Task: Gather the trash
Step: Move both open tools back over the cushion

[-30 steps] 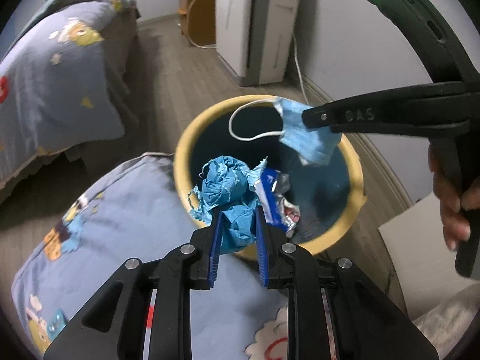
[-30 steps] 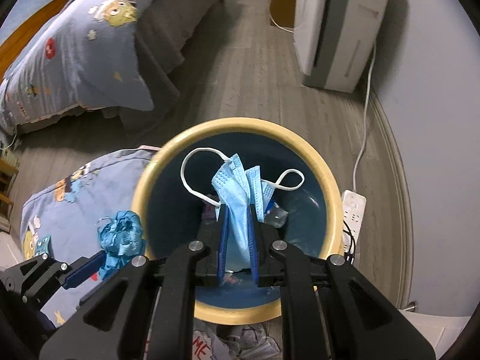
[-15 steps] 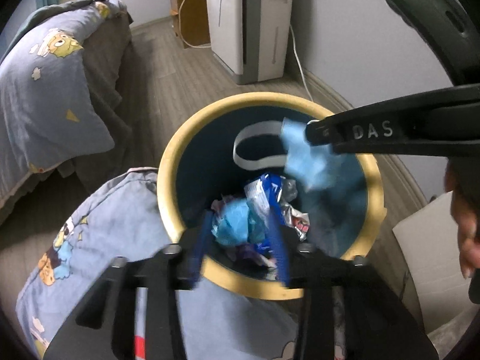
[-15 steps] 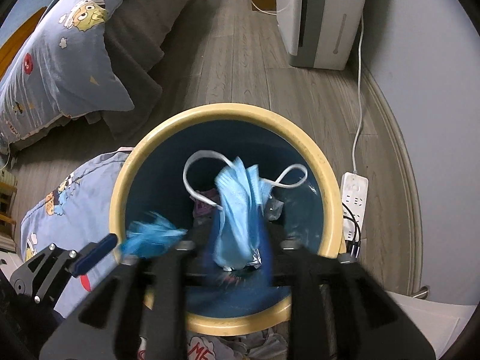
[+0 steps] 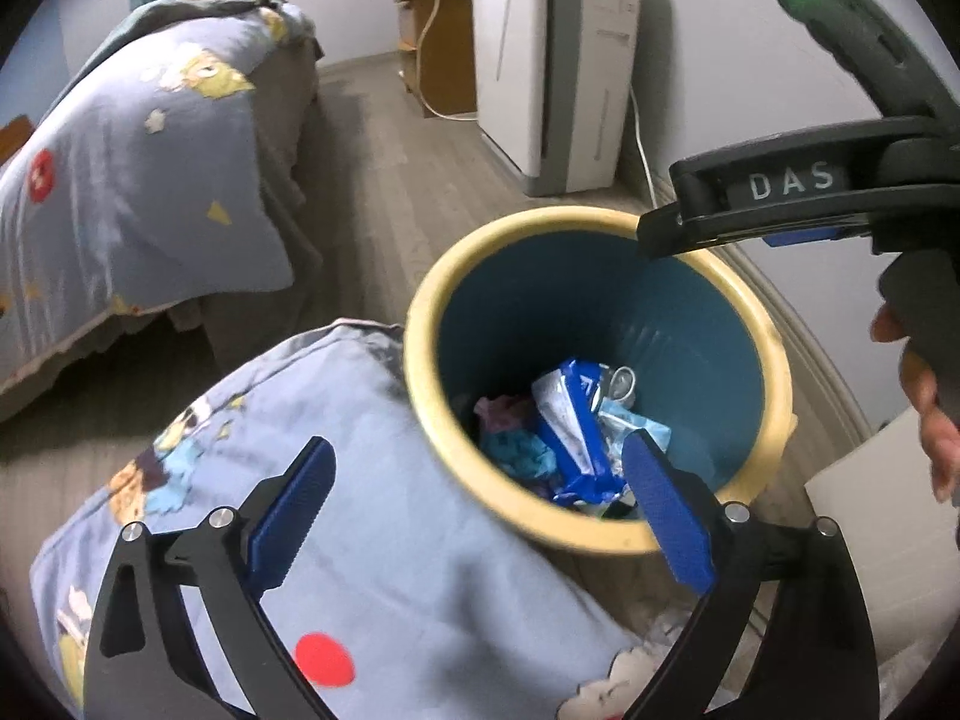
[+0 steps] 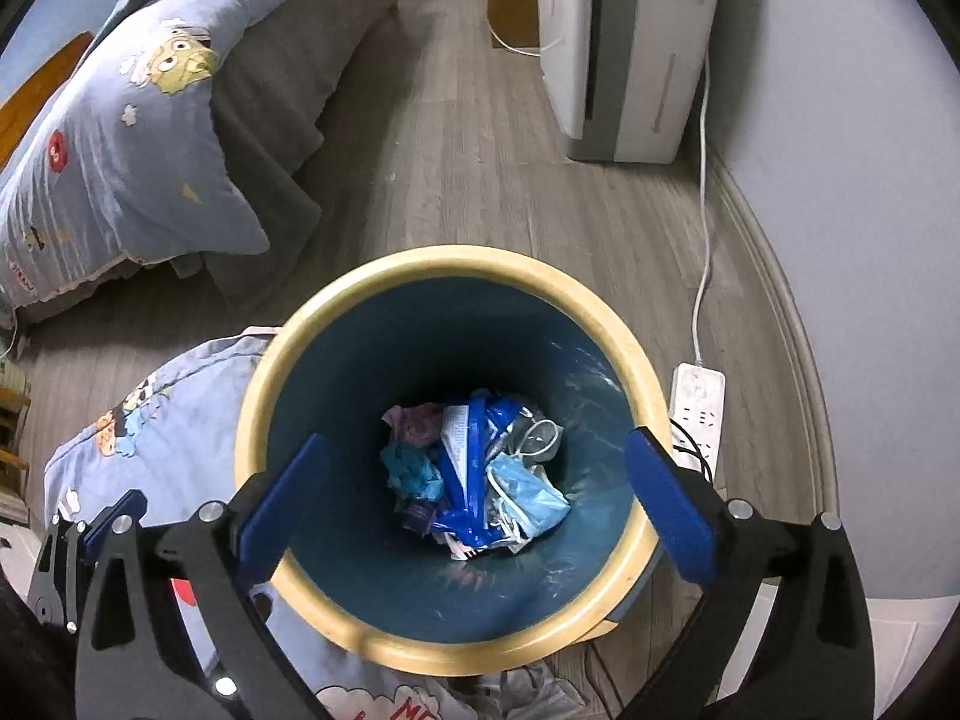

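A bin with a yellow rim [image 5: 420, 324] [image 6: 258, 420] and a blue inside stands on the floor. At its bottom lie a crumpled blue paper [image 5: 516, 450] [image 6: 414, 471], a blue face mask [image 6: 528, 495] and a blue-white wrapper [image 5: 570, 420] [image 6: 468, 462]. My left gripper [image 5: 478, 441] hovers over the bin's near rim, jaws opening wide with nothing held between them. My right gripper [image 6: 477, 438] points down into the bin, jaws likewise opening and empty. In the left wrist view one of its fingers [image 5: 750, 210] reaches over the far rim, and a hand [image 5: 924, 396] grips the handle.
A cartoon-print cushion [image 5: 360, 540] leans against the bin's left side. A bed with matching duvet [image 5: 120, 180] is at far left. A white air purifier [image 5: 552, 72] stands by the wall, and a power strip [image 6: 696, 408] lies right of the bin. A white box [image 5: 870, 516] sits at right.
Both grippers went from shut to wide open. The crumpled blue paper left the left gripper and the mask left the right one; both now lie in the bin.
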Action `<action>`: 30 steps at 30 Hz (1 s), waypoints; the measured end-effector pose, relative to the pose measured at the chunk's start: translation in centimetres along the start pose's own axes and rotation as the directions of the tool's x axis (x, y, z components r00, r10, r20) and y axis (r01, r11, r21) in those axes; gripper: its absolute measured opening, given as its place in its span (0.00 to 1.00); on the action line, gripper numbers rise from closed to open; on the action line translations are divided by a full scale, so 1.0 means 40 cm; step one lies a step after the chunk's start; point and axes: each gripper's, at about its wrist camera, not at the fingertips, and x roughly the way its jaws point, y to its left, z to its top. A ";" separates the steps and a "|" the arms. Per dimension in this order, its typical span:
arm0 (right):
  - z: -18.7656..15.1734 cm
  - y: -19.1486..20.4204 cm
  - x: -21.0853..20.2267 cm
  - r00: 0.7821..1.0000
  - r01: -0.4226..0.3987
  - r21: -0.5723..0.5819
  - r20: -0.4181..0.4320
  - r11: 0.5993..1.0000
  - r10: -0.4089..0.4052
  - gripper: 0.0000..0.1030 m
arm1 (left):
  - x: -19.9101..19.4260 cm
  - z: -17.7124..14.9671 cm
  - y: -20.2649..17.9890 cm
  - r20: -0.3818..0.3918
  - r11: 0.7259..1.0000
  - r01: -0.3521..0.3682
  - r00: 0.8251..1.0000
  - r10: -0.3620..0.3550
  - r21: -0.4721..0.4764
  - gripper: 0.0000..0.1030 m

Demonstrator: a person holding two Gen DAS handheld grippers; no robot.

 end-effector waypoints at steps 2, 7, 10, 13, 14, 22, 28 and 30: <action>0.000 0.017 -0.007 1.000 0.002 -0.015 0.003 1.000 -0.002 0.94 | -0.026 -0.012 0.026 0.005 1.000 -0.008 1.000 0.008 -0.019 0.93; -0.002 0.074 -0.033 1.000 -0.007 -0.063 0.022 0.998 0.008 0.94 | -0.081 -0.047 0.097 -0.006 0.996 -0.046 0.999 0.046 -0.071 0.94; -0.006 0.112 -0.046 1.000 -0.010 -0.097 0.028 0.995 0.013 0.94 | -0.129 -0.080 0.153 -0.007 0.992 -0.090 0.996 0.089 -0.093 0.94; -0.012 0.149 -0.061 0.999 -0.013 -0.129 0.041 0.992 0.018 0.94 | -0.169 -0.111 0.208 -0.024 0.985 -0.116 0.993 0.113 -0.125 0.94; -0.014 0.162 -0.064 0.999 -0.018 -0.139 0.044 0.990 0.025 0.94 | -0.191 -0.127 0.234 -0.036 0.982 -0.130 0.991 0.126 -0.140 0.94; -0.068 0.367 -0.083 0.989 -0.144 -0.292 0.001 0.946 0.151 0.94 | -0.337 -0.212 0.387 -0.108 0.948 -0.253 0.966 0.235 -0.192 0.94; -0.149 0.554 -0.069 0.973 -0.230 -0.431 -0.070 0.872 0.222 0.94 | -0.417 -0.314 0.523 -0.100 0.887 -0.312 0.950 0.296 -0.342 0.95; -0.175 0.610 -0.056 0.967 -0.254 -0.459 -0.108 0.851 0.230 0.94 | -0.428 -0.341 0.558 -0.110 0.871 -0.316 0.949 0.296 -0.376 0.95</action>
